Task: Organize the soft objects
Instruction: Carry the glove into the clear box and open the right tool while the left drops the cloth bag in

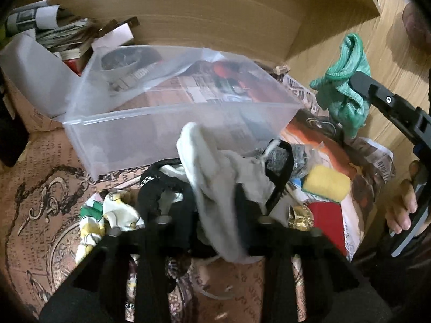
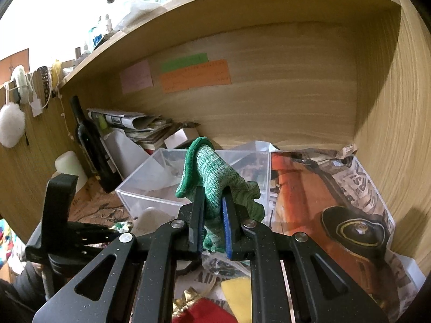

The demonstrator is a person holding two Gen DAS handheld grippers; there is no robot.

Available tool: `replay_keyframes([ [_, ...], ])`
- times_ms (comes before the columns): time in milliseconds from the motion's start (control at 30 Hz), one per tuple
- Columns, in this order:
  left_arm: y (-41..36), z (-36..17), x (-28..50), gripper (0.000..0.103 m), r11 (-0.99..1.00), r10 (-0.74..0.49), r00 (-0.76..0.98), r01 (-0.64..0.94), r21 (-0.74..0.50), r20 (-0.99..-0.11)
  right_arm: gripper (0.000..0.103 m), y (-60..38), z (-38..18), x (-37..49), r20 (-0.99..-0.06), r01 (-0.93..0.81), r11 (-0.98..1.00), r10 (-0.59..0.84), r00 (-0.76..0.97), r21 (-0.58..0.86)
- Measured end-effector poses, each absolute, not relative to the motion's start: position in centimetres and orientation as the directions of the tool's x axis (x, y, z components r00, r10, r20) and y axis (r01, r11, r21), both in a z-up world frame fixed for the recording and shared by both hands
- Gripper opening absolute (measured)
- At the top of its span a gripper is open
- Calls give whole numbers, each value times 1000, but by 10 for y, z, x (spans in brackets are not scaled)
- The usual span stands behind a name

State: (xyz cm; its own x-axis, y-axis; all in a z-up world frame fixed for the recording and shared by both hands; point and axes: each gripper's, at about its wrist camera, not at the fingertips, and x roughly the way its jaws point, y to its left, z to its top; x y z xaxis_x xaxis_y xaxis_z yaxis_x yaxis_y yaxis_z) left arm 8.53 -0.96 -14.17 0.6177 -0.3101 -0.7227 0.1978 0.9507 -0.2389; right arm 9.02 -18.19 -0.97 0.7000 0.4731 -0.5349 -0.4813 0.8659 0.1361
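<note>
Fingers (image 2: 198, 210) of the right gripper (image 2: 212, 215) are clamped mid-body on a limp, light green knit glove (image 2: 218, 177), while a floppy white cloth (image 1: 215, 188) is pinched by the left gripper (image 1: 215, 215) above the clear bin (image 1: 172, 123).

Dim, warm, motion-blurred, fisheye-warped edges

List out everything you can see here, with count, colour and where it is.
clear plastic bin: one, transparent, middle of shelf
green knit glove: one, green, clamped in right gripper above the bin's near edge
white sock: one, off-white, held in left gripper
yellow sponge: one, yellow, right of the cloth pile
black strap: one, black, in the pile
dark bottle: one, standing left of bin
sticky notes: three, pink, green, orange, on back panel
left gripper: black
right gripper: black, blue pads
</note>
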Motion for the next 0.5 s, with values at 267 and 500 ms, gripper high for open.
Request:
replay_keyframes([
  [267, -10, -117, 78, 15, 961, -277, 686, 192, -199, -673, 11, -183, -6, 94, -528, -484, 865, 473, 705, 129],
  [500, 3, -83, 75, 10, 958, -282, 739, 188, -215, -612, 11, -180, 7, 99, -494, -497, 861, 481, 724, 110],
])
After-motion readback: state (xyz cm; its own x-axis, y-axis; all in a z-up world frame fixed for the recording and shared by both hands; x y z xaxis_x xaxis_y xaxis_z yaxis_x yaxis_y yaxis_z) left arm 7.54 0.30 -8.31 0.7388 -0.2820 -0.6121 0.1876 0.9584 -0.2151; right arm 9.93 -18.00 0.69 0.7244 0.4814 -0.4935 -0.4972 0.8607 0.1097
